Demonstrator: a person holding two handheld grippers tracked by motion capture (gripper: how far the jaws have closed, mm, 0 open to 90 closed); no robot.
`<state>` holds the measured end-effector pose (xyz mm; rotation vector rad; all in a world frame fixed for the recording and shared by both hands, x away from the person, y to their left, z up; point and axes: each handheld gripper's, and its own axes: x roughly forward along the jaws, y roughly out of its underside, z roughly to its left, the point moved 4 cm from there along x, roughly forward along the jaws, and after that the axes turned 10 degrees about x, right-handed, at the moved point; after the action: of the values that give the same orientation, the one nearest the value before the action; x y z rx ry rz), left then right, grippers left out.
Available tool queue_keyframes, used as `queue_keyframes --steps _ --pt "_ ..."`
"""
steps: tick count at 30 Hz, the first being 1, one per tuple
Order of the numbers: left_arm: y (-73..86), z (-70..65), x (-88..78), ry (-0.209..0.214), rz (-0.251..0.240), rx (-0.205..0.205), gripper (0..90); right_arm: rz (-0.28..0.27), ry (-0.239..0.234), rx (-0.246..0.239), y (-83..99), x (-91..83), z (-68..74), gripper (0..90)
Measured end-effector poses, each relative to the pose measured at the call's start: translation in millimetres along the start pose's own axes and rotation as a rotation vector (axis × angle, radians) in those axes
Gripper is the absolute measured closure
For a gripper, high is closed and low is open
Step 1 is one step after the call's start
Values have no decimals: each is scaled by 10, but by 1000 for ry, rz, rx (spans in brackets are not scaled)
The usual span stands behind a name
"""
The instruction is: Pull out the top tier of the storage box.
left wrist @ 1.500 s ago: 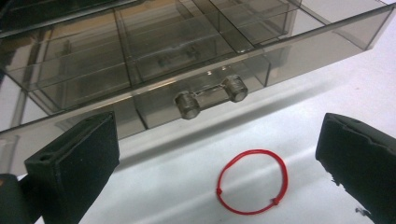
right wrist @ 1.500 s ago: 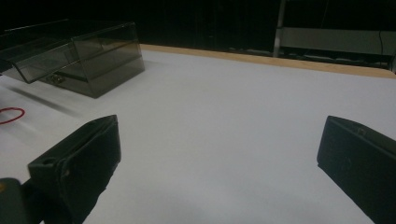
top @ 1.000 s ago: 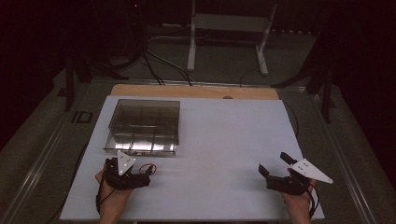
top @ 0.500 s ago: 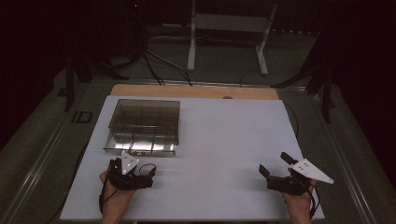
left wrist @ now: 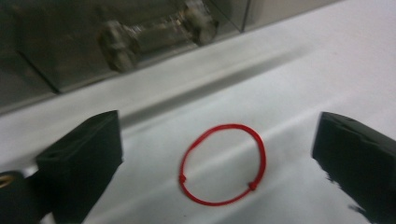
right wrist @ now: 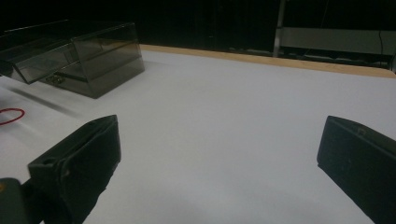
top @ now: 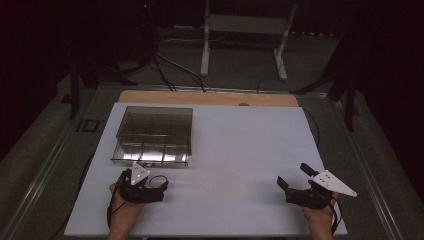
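Near the desk's front-left corner, the left gripper point(left wrist: 219, 154) stands released, its jaws flanking the red string loop point(left wrist: 223, 164) lying flat just before the clear box point(top: 154, 135).

this looks like a lab or recording studio, dark all around. a white table point(top: 240, 150) with a wooden far edge stands alone on a grey floor. behind it, black cables point(top: 165, 70) trail across the floor beside a metal stand point(top: 245, 40) with splayed feet, and dark tripod legs point(top: 345, 85) flank the table.
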<state>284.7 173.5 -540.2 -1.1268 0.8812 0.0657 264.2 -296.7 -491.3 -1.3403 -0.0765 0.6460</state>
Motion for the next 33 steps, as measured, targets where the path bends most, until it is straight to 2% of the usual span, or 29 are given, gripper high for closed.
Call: queue_keyframes --steps 12,19,22,25,26,28,29,30,32,33 --pt "40 18 60 48 36 17 47 -3 0 4 -5 -6 0 0" --pt "55 -5 82 76 72 34 81 -3 0 3 -6 -7 1 0" --pt "63 -22 95 74 96 48 82 -4 0 3 -8 -7 0 0" --pt "60 -40 104 45 120 58 94 -5 0 3 -9 -8 -1 0" --pt "58 -40 106 25 130 49 155 -6 0 2 -9 -9 -4 0" --pt "56 -31 92 27 136 52 182 -6 0 4 -10 -10 -6 0" --pt "60 -31 89 47 134 41 228 -6 1 4 -11 -11 -7 0" --pt "60 -31 84 63 130 31 290 -7 0 4 -11 -12 -8 0" --pt "48 -36 67 72 129 38 401 -6 0 3 -10 -9 -7 0" --pt "46 -28 57 77 131 39 505 -5 0 2 -9 -7 -5 0"
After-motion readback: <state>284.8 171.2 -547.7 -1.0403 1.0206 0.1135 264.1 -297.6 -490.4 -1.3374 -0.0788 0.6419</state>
